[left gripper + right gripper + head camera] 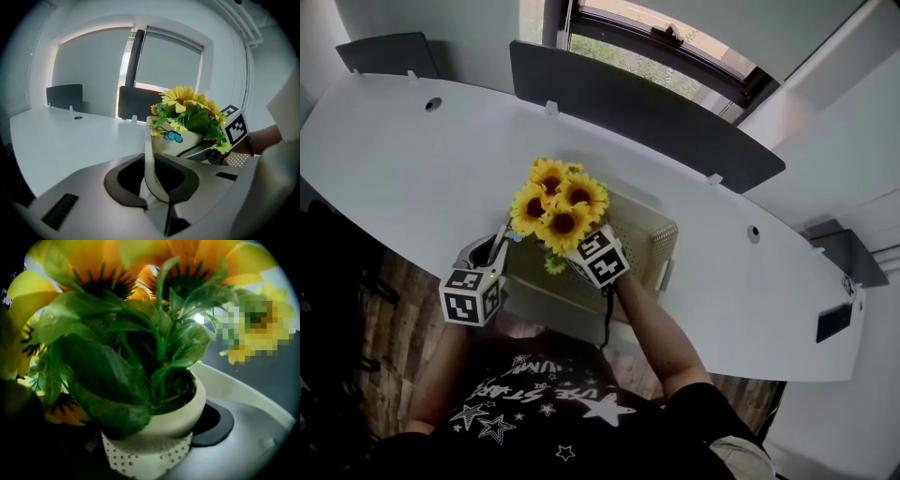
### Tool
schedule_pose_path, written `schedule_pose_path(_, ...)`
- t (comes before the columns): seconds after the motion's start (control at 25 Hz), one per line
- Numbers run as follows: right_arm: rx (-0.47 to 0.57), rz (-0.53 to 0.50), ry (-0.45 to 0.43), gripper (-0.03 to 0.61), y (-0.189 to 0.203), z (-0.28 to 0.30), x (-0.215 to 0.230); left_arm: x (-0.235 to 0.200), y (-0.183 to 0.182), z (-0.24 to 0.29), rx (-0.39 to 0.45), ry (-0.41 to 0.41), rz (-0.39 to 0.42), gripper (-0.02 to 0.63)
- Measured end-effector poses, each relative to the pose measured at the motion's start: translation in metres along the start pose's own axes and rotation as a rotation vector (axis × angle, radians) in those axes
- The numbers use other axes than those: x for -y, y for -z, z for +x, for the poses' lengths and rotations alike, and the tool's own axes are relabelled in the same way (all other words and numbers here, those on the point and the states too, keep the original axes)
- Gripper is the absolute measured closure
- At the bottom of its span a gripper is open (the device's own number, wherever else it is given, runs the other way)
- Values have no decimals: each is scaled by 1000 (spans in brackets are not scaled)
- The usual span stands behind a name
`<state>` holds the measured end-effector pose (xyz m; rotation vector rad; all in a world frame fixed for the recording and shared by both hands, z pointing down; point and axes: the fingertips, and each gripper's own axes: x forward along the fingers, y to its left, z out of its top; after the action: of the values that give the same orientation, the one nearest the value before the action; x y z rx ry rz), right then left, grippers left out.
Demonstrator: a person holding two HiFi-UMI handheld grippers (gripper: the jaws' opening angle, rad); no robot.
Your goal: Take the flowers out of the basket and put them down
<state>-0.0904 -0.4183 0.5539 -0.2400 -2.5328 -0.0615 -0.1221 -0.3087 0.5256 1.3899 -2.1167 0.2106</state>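
Note:
A bunch of yellow sunflowers (558, 202) stands in a cream pot (180, 416) with a blue butterfly on its side (173, 136). It hangs over the left end of a cream perforated basket (654, 239) on the white table (403, 159). My right gripper (600, 258) is shut on the pot, whose rim lies against the dark right pad (218, 423). Leaves hide the other pad. My left gripper (492, 258) is shut on the basket's thin left wall (149, 140), which stands upright between its dark pads (171, 173).
Dark divider panels (637, 103) run along the table's far edge, below a window. Two round cable holes (433, 103) (754, 232) sit in the tabletop. A small black device (832, 322) lies at the right end. Wooden floor (398, 309) shows at the left.

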Motion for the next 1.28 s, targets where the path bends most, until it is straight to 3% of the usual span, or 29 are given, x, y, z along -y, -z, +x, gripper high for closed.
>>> schedule_pose_path(0.16,47,2,78,51,-20,-14,1,-2,-5,-8,18,41,6,544)
schedule_pose_path(0.4,60,64,155,51,-51,-34,-12,-16,-10,-29,51,159,-8,459)
schedule_pose_path(0.64,114,104,200,51,-98,-25,-35,-51,-33,-43,83,277,21,460)
schedule_pose_path(1.28,144,210,306,51,-176,75,-109,-222,-54,-44,57,304,110,463)
